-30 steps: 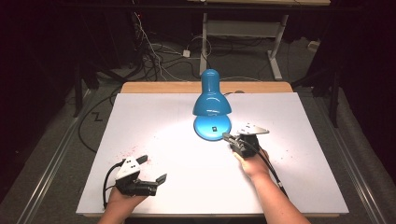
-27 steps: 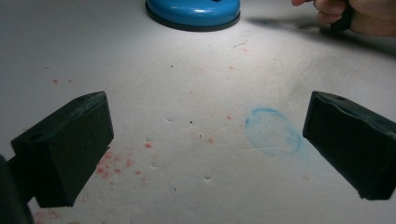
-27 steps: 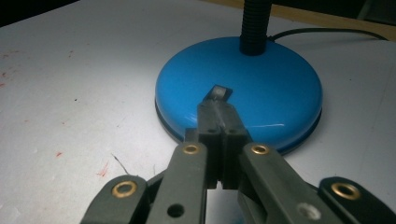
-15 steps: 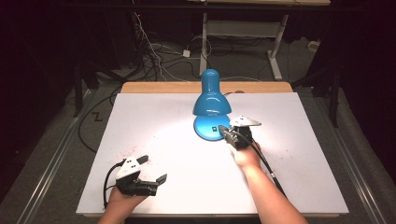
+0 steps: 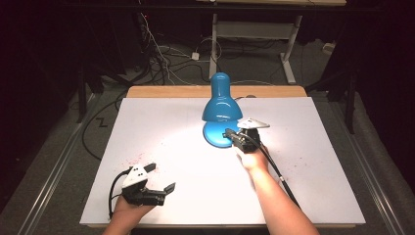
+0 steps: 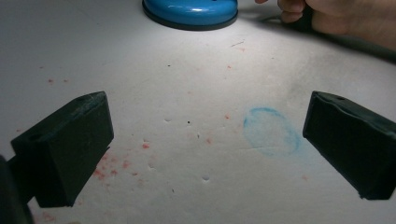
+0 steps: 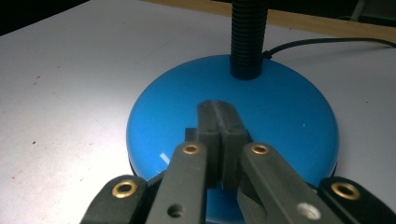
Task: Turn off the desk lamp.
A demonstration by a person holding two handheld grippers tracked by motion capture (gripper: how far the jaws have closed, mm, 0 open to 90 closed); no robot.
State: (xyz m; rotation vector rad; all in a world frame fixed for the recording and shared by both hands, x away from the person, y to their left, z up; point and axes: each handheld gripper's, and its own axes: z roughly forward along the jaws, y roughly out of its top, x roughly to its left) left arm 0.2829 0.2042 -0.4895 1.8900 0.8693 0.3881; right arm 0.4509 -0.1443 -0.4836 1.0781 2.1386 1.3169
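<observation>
A blue desk lamp (image 5: 222, 100) stands lit at the back middle of the white table (image 5: 161, 122), its head bent down over its round base (image 5: 214, 134). My right gripper (image 5: 229, 133) reaches the base's right front edge. In the right gripper view its jaws (image 7: 218, 116) are shut together with nothing between them, tips low over the blue base (image 7: 285, 116), in front of the black ribbed neck (image 7: 246, 37). I cannot tell whether they touch it. My left gripper (image 5: 159, 177) rests near the front left, open and empty, its fingers (image 6: 70, 144) wide apart.
The lamp's black cord (image 7: 327, 43) runs off behind the base. Red specks and a faint blue ring mark (image 6: 271, 131) lie on the sheet. A wooden strip (image 5: 161, 91) borders the far edge; cables (image 5: 166, 63) lie on the floor beyond.
My right gripper has moved away from me and slightly left, from just off the lamp's base to over its front edge. The left gripper has stayed put.
</observation>
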